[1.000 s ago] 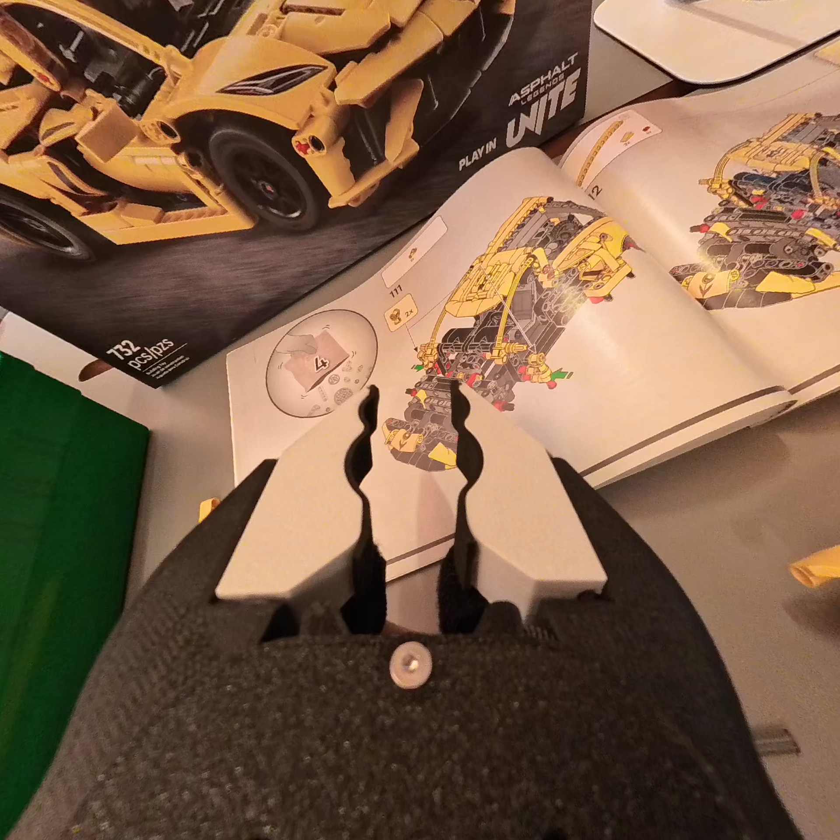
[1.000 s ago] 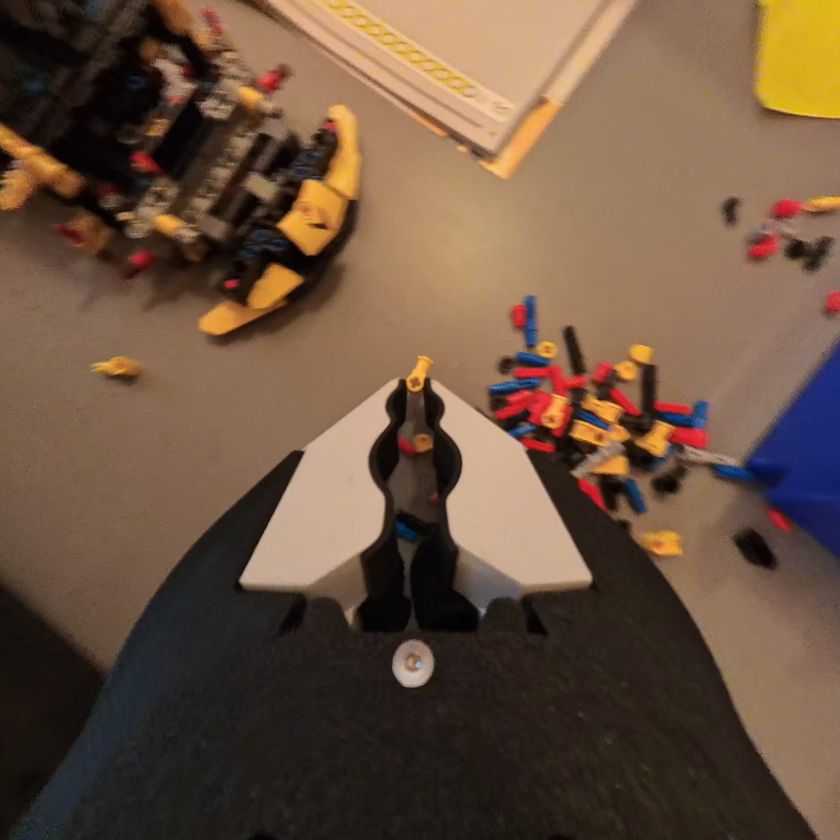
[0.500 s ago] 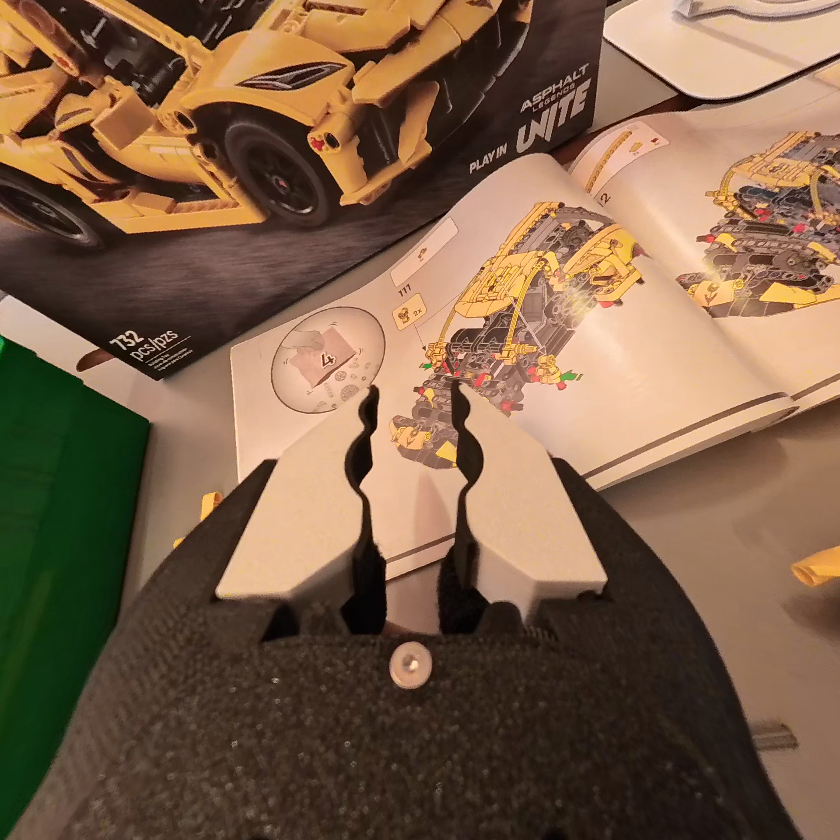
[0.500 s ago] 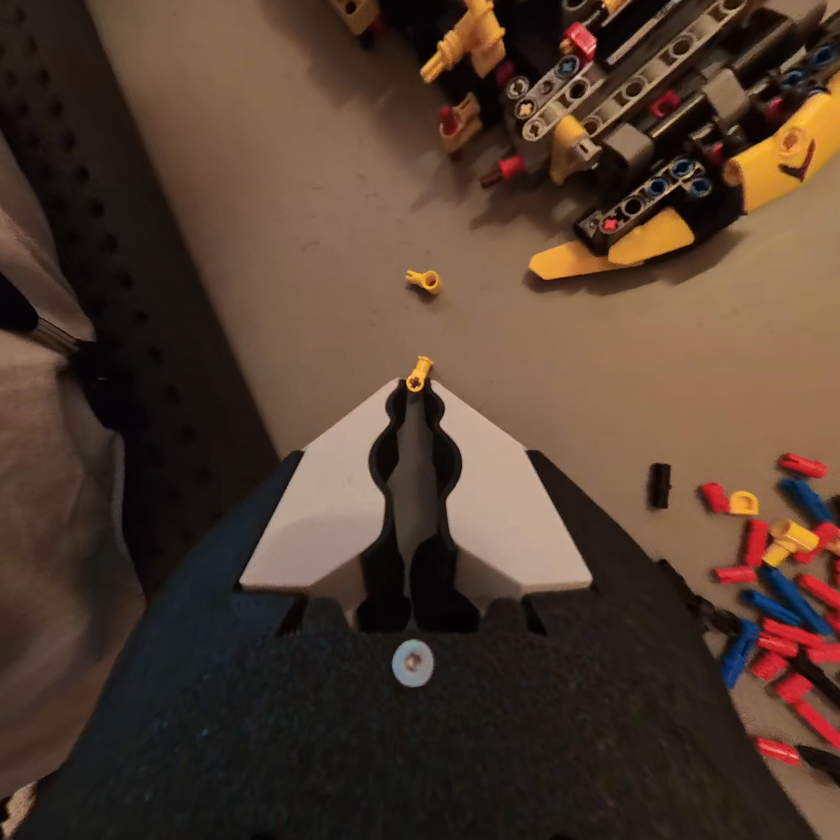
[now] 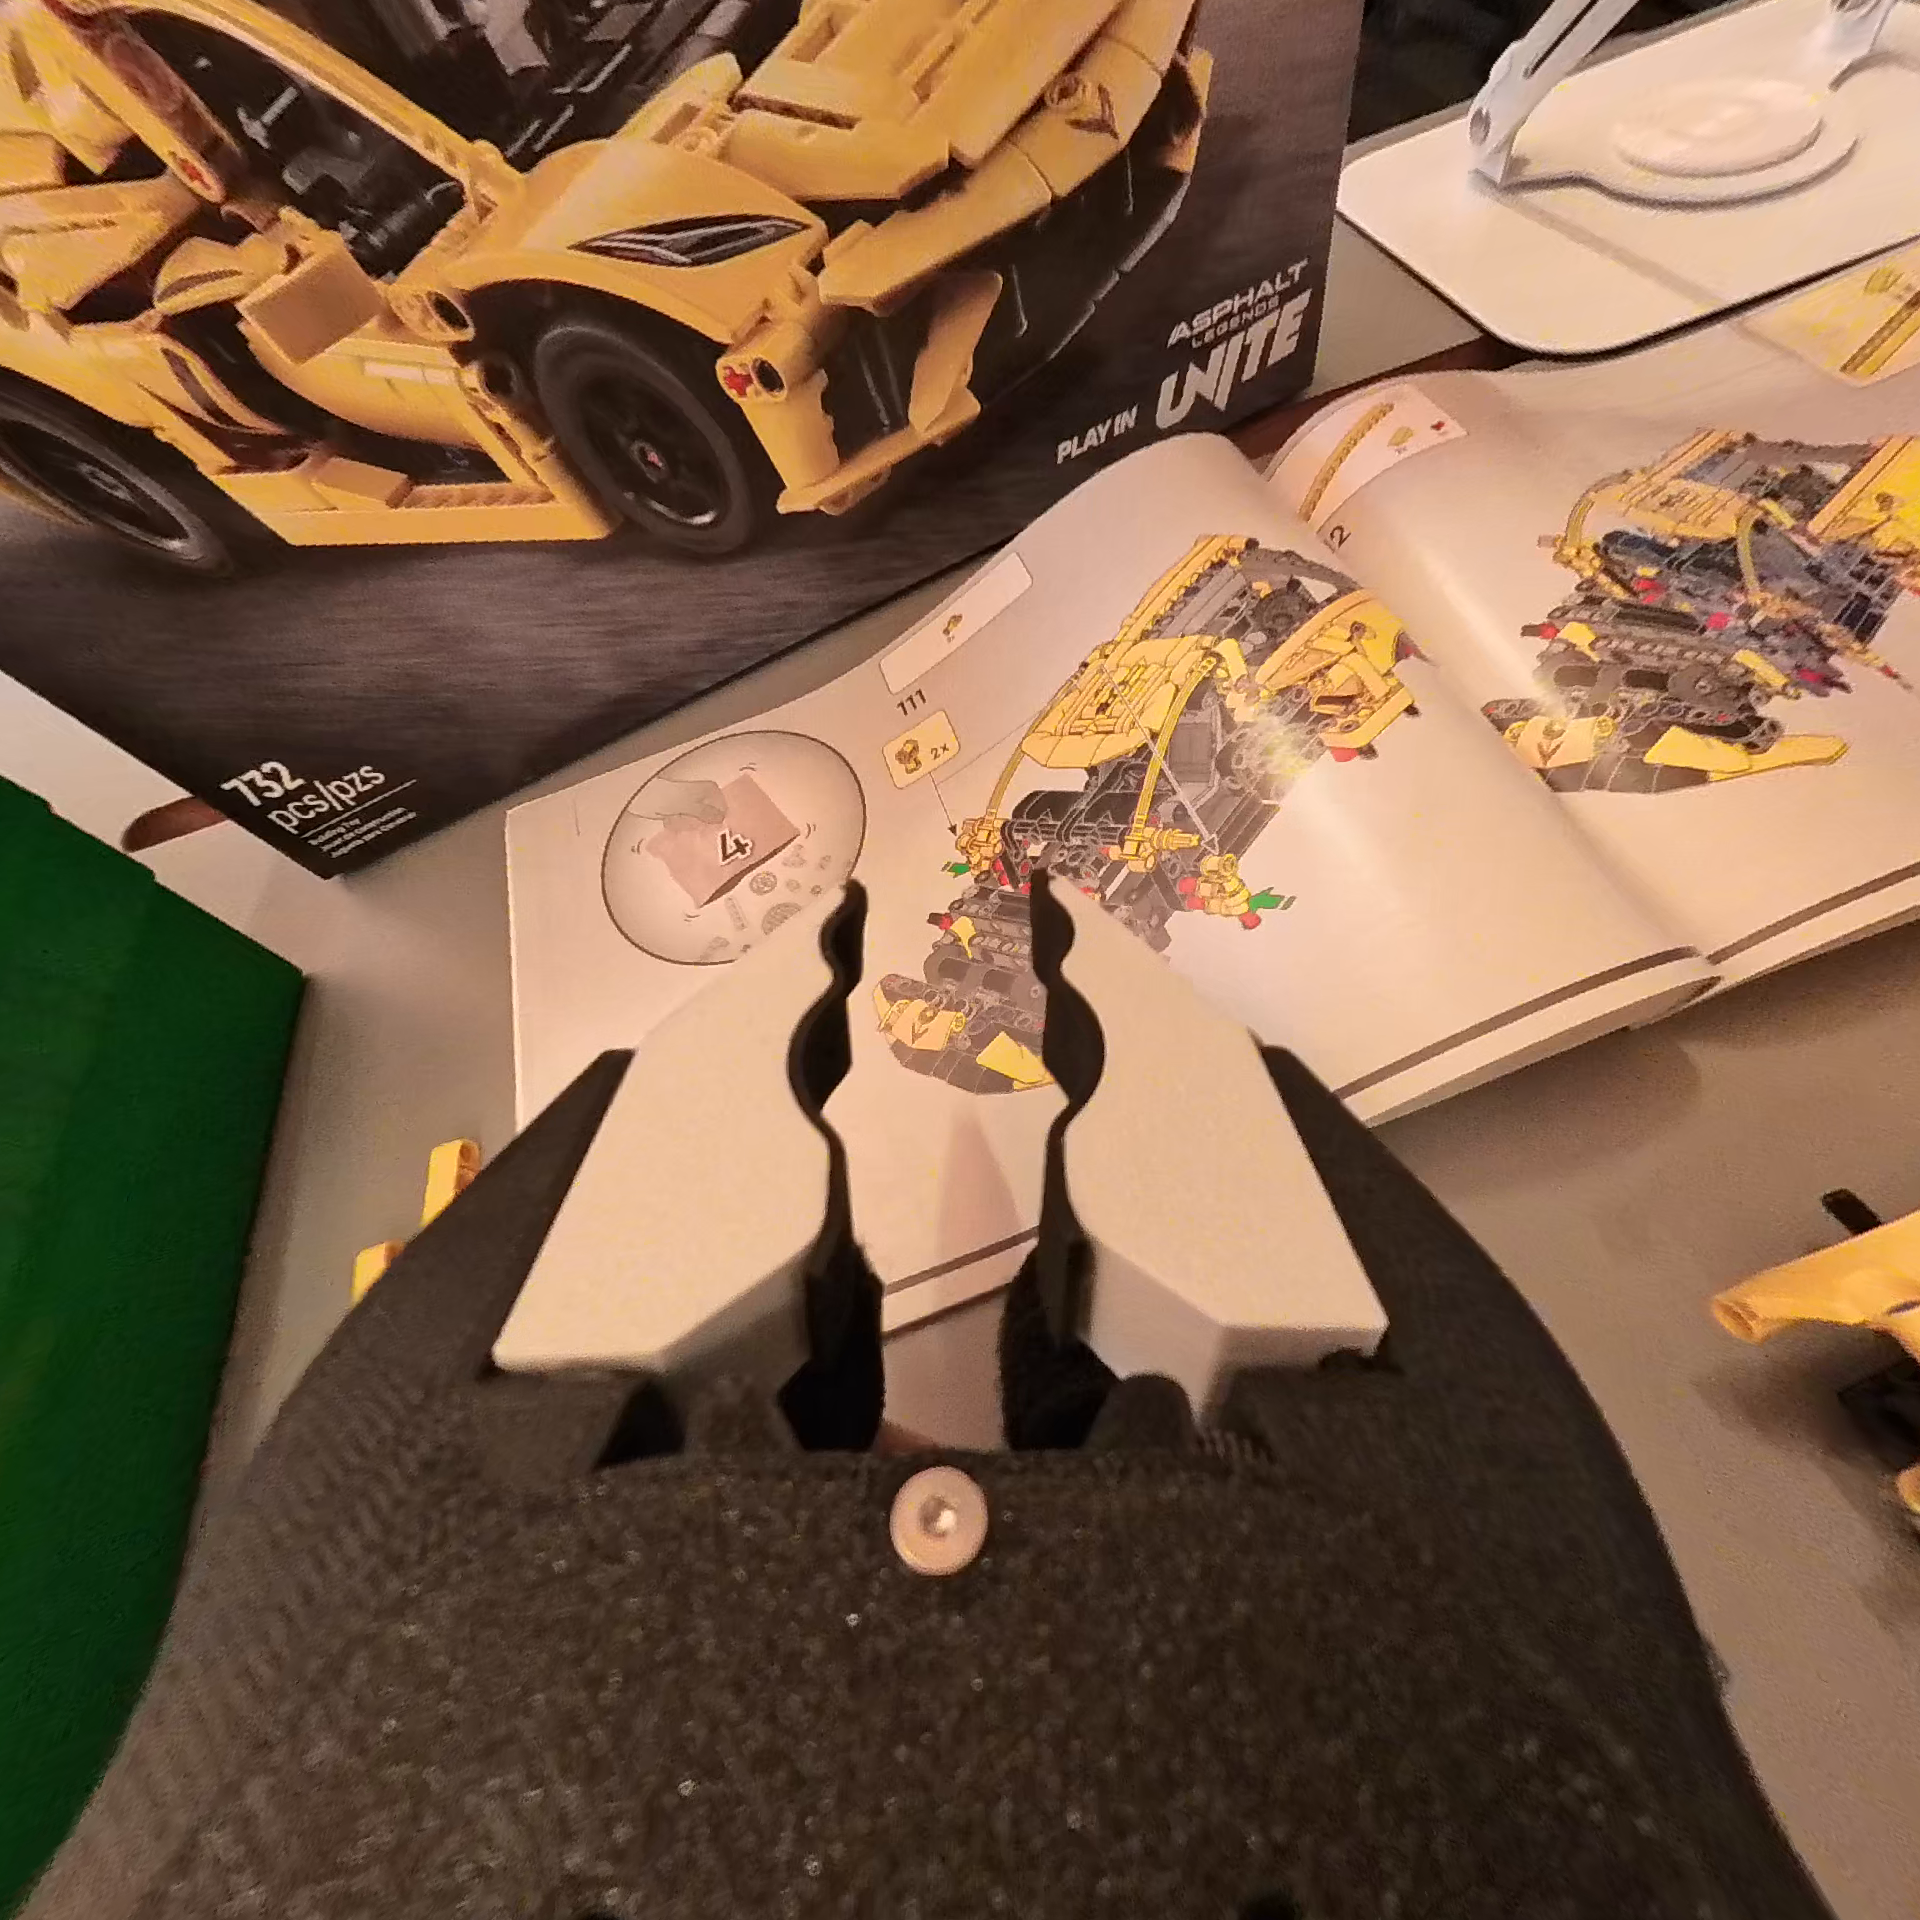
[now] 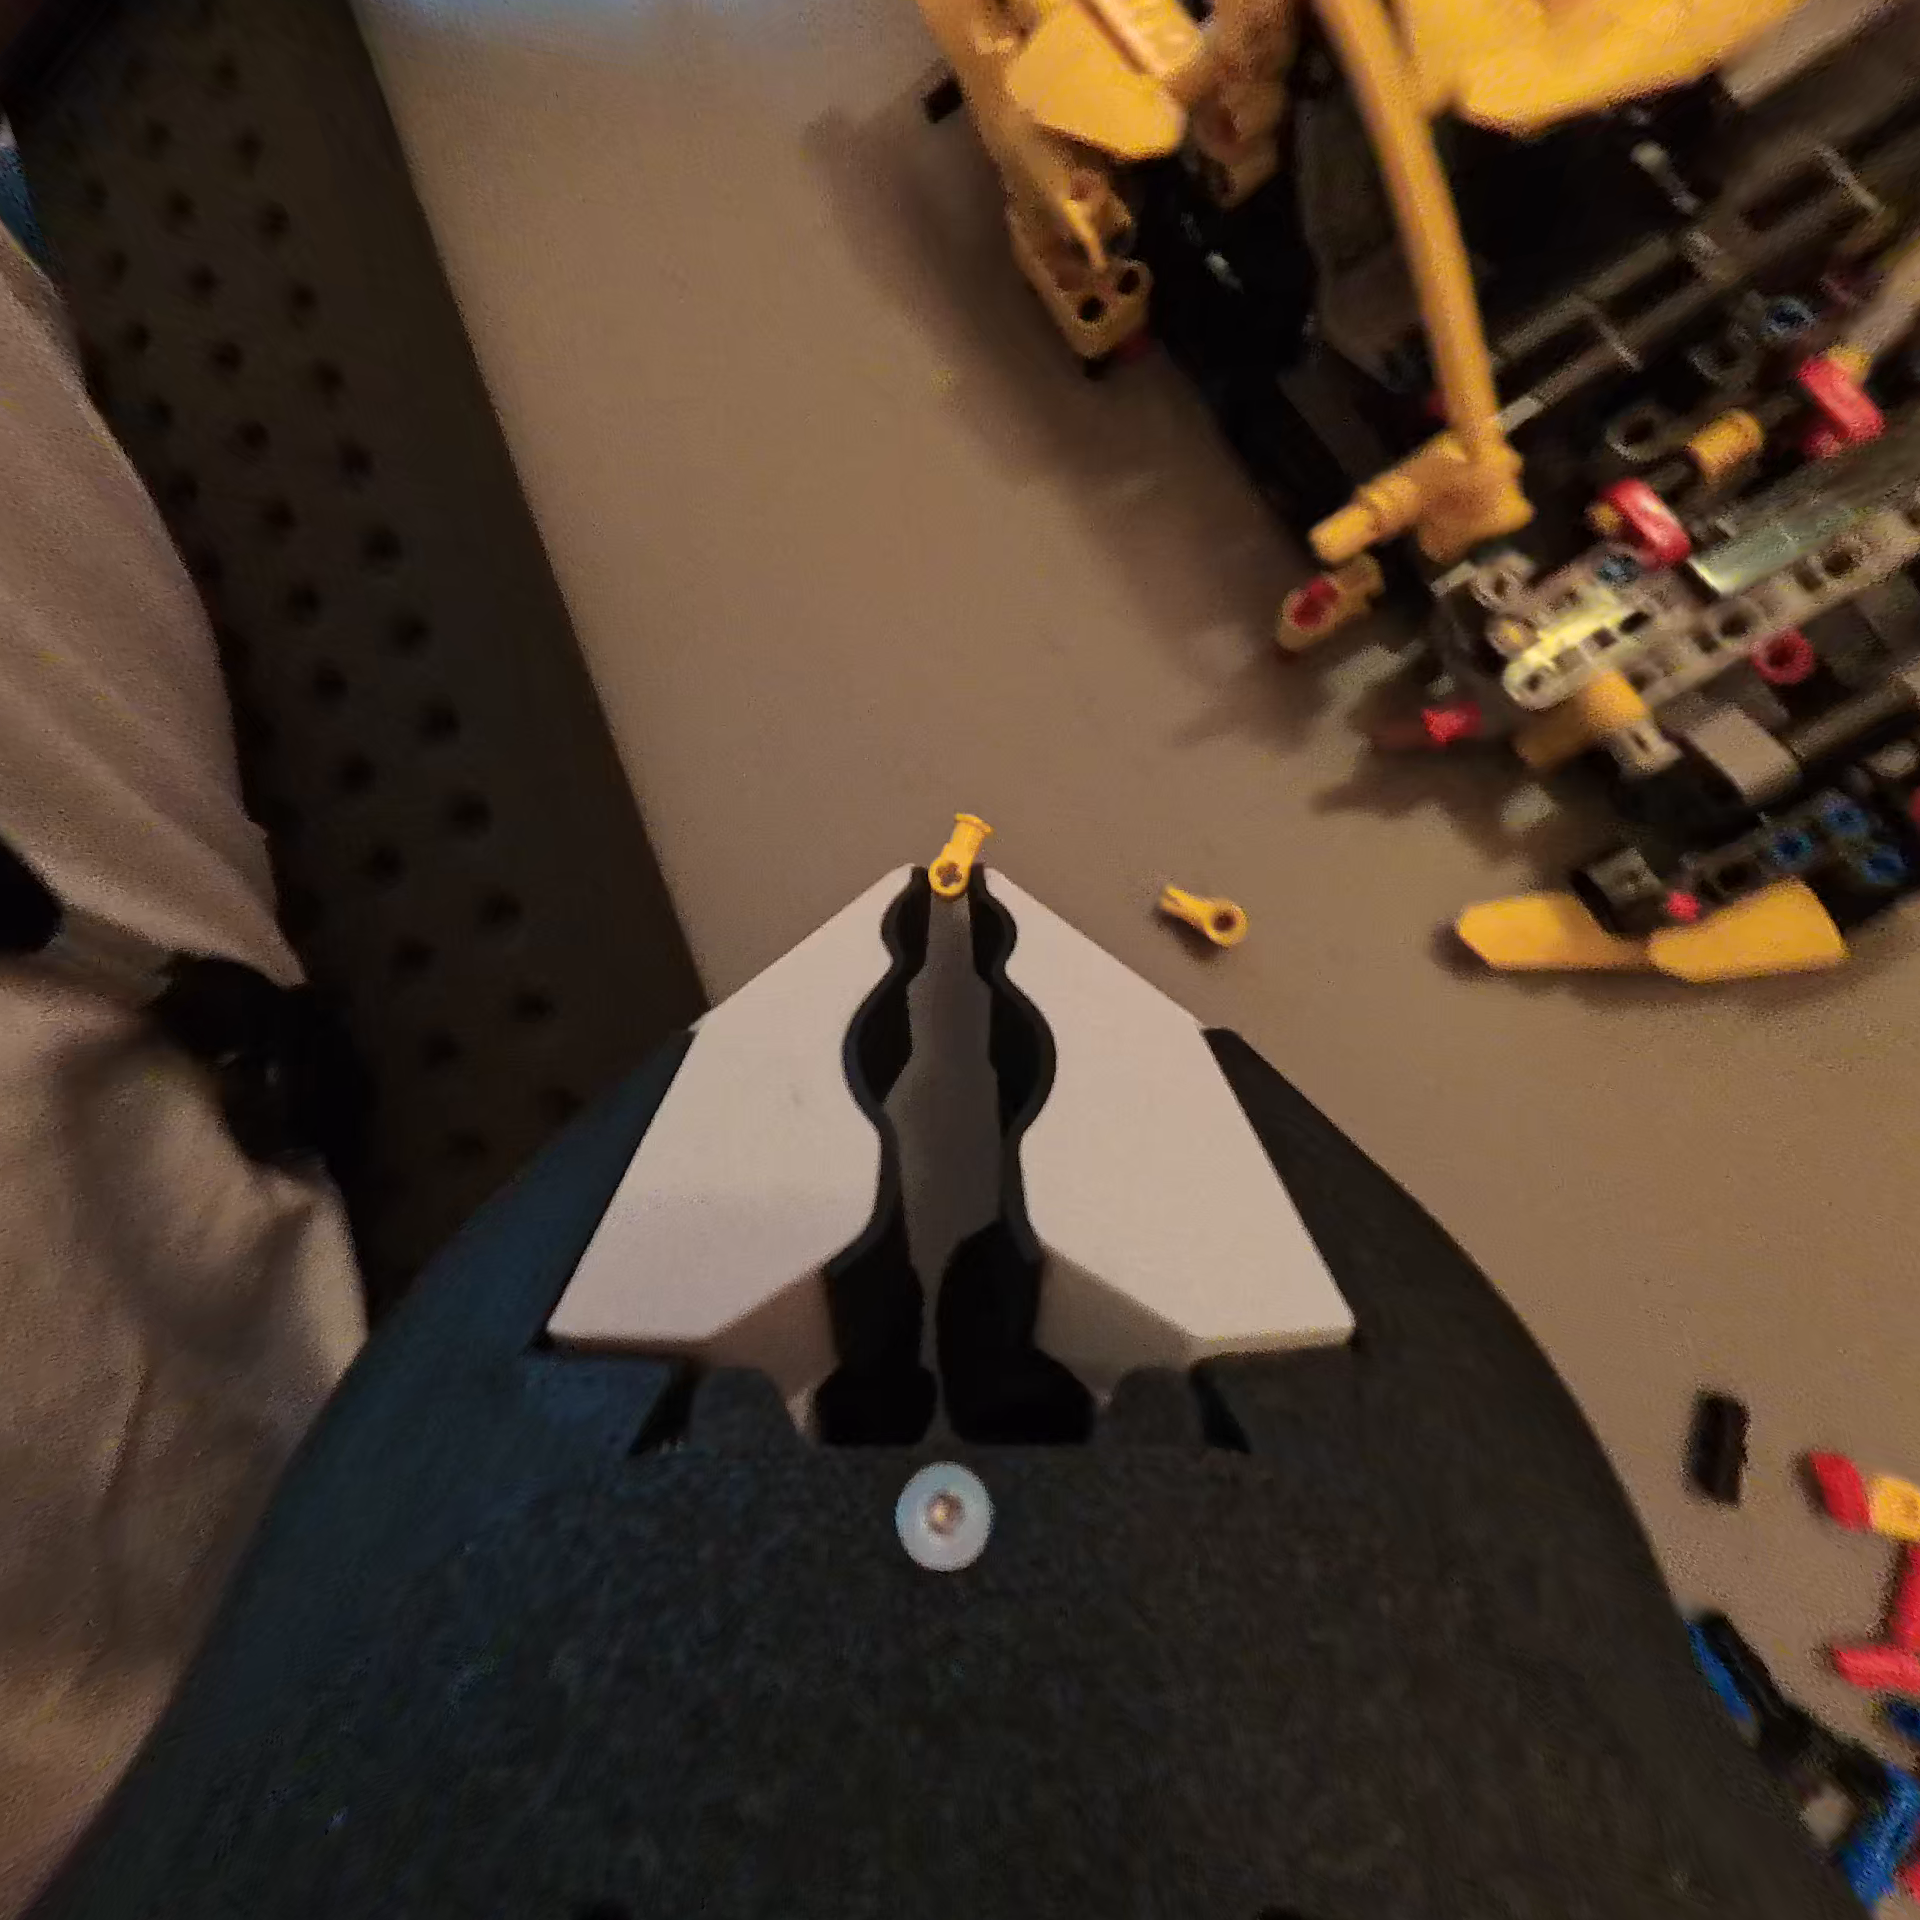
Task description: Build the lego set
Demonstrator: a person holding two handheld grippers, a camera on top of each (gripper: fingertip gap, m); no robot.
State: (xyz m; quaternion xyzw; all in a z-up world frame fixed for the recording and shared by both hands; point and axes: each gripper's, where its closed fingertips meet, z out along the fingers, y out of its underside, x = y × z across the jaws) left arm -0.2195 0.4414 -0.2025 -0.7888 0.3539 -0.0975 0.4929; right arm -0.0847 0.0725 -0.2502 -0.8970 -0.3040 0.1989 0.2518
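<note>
Yellow connector pegs, two: one [image 6: 958, 854] in right hand-held gripper [image 6: 951, 883], one [image 6: 1205, 916] loose.

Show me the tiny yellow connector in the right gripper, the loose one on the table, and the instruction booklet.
Held yellow connector [image 6: 958, 854]: right wrist view, its ring end.
Loose yellow connector [image 6: 1205, 914]: right wrist view, mid-body.
Instruction booklet [image 5: 1455, 894]: left wrist view, open left-hand page.

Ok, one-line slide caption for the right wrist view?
Right claw pinching a small yellow connector near the half-built car, a matching piece lying loose.

Both grippers: textured black body, pale grey wedge fingers [image 5: 717, 1164] with wavy black inner pads, silver screw [image 6: 942, 1515].
</note>
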